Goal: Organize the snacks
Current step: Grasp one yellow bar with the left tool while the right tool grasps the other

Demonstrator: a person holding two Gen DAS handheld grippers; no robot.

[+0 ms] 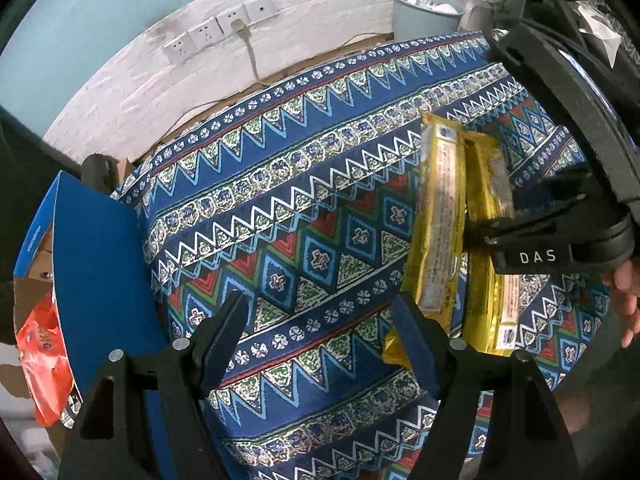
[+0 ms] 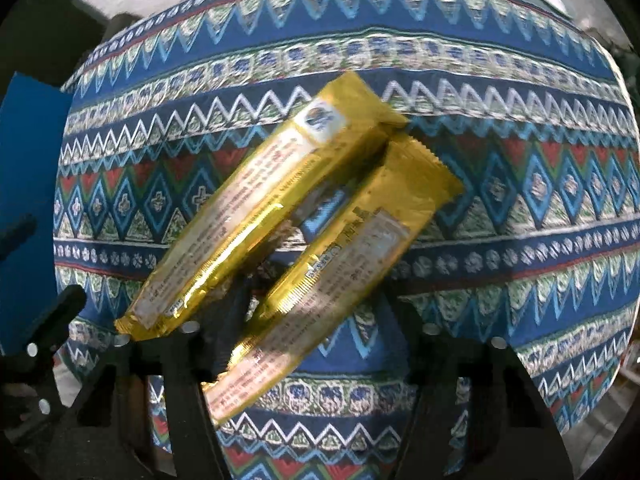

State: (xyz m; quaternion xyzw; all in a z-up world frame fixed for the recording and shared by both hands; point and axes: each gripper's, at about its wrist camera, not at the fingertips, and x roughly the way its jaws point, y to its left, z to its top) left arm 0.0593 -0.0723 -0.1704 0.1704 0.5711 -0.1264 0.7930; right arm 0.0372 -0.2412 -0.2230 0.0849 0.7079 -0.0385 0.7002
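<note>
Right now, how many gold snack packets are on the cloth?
2. One gold packet lies nearer the blue box; the second packet lies beside it, between the right gripper's fingers. More may be hidden.

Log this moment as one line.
left gripper: open, empty | right gripper: open over two gold snack bars | cloth | box at left

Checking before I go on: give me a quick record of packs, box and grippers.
packs: two, gold, side by side on cloth
box: blue, at cloth's left edge, orange bag inside
left gripper: open, over bare cloth beside packs
right gripper: astride one of the packs; grip unclear
</note>
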